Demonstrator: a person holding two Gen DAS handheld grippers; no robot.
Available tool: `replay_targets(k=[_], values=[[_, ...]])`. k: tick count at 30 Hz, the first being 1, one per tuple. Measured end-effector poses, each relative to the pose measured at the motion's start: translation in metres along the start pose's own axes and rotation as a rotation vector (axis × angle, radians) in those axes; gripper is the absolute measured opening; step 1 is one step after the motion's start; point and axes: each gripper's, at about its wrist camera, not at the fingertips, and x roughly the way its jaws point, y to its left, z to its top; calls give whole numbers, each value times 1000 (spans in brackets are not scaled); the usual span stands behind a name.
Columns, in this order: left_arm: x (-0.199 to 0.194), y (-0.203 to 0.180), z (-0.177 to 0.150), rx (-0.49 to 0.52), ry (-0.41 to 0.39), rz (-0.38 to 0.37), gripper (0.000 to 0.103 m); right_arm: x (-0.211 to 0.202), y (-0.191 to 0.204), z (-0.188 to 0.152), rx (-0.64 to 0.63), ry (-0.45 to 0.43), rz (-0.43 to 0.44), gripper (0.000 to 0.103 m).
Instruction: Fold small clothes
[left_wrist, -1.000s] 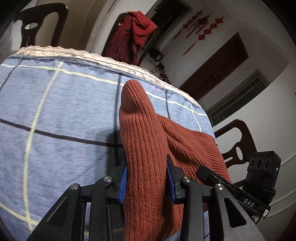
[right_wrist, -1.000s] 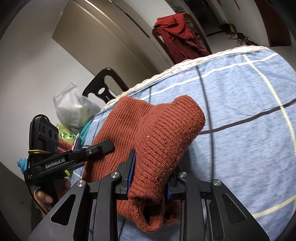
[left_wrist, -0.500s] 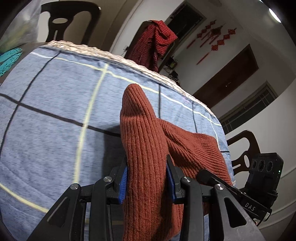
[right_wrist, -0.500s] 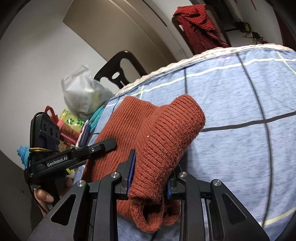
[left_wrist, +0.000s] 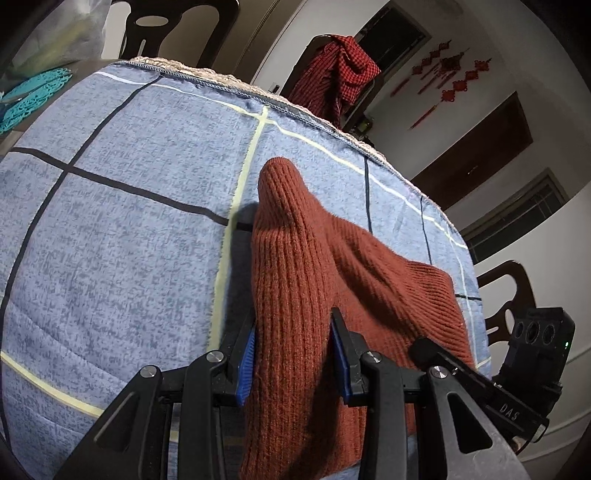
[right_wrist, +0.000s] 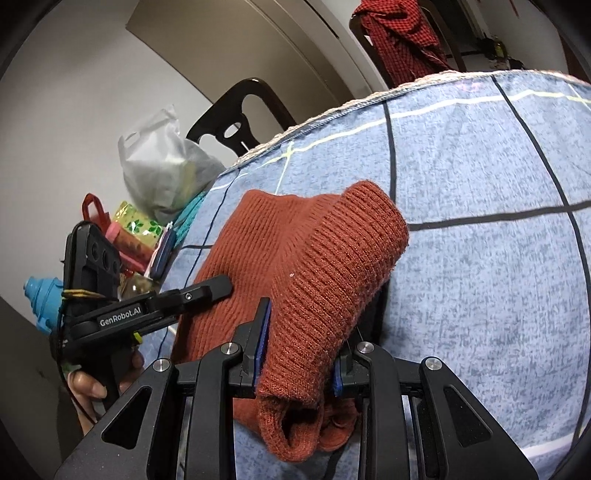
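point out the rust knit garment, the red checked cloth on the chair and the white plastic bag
rust knit garment (left_wrist: 295, 280): left wrist view, ribbed fold above the fingers.
red checked cloth (left_wrist: 338, 77): left wrist view, draped middle, over the chair back.
white plastic bag (right_wrist: 162, 166): right wrist view, crumpled front.

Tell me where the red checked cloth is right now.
The red checked cloth hangs over a dark chair back beyond the table's far edge, top centre in the left wrist view and top right in the right wrist view, well behind the rust knit garment.
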Motion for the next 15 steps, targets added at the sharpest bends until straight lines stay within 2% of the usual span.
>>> replay_targets(k=[5, 9, 13, 15], values=[[0, 0, -5, 15, -12, 22, 41, 4, -5, -7, 8, 6, -53, 30], [0, 0, -6, 26, -14, 55, 48, 6, -5, -8, 19, 5, -79, 35], [-2, 5, -8, 27, -13, 76, 57, 4, -2, -10, 0, -4, -135, 44], [-4, 4, -10, 40, -17, 90, 59, 1, 1, -11, -15, -11, -154, 44]])
